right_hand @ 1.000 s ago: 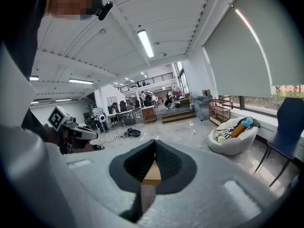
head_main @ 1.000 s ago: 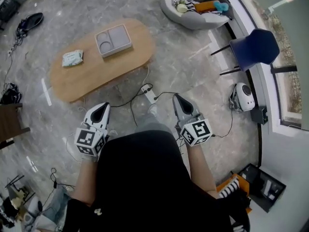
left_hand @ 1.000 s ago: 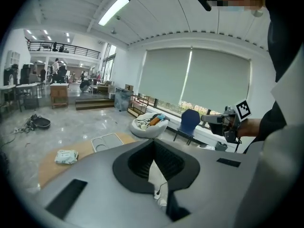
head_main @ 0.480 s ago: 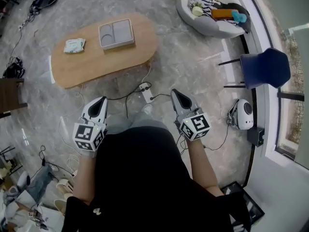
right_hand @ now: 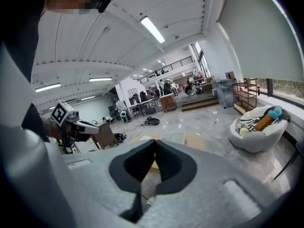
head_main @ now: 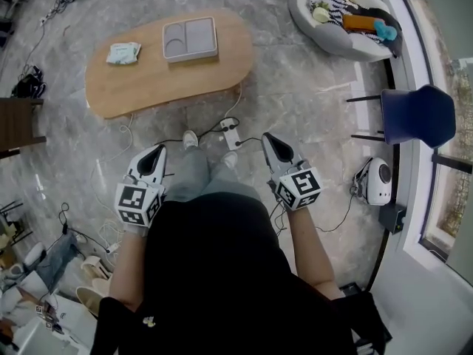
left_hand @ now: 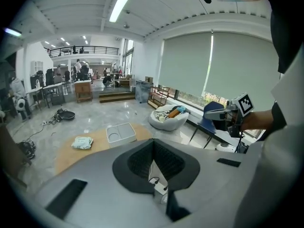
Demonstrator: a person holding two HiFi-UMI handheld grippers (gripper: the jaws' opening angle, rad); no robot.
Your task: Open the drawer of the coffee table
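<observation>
Approach step: coffee table well ahead, no drawer in sight. Left gripper and right gripper both pressed together, empty. Next, probably: close in, find the drawer front, spread jaws.

Looking along the right claw, we see its jaws pressed together with nothing between them. Beyond them stands the wooden bench with a grey tray on top, well apart from the claw. At the left edge the left claw hangs in the air, its marker cube uppermost. At the right a white beanbag sits on the glossy floor, with striped cloth and bright objects lying in it.
</observation>
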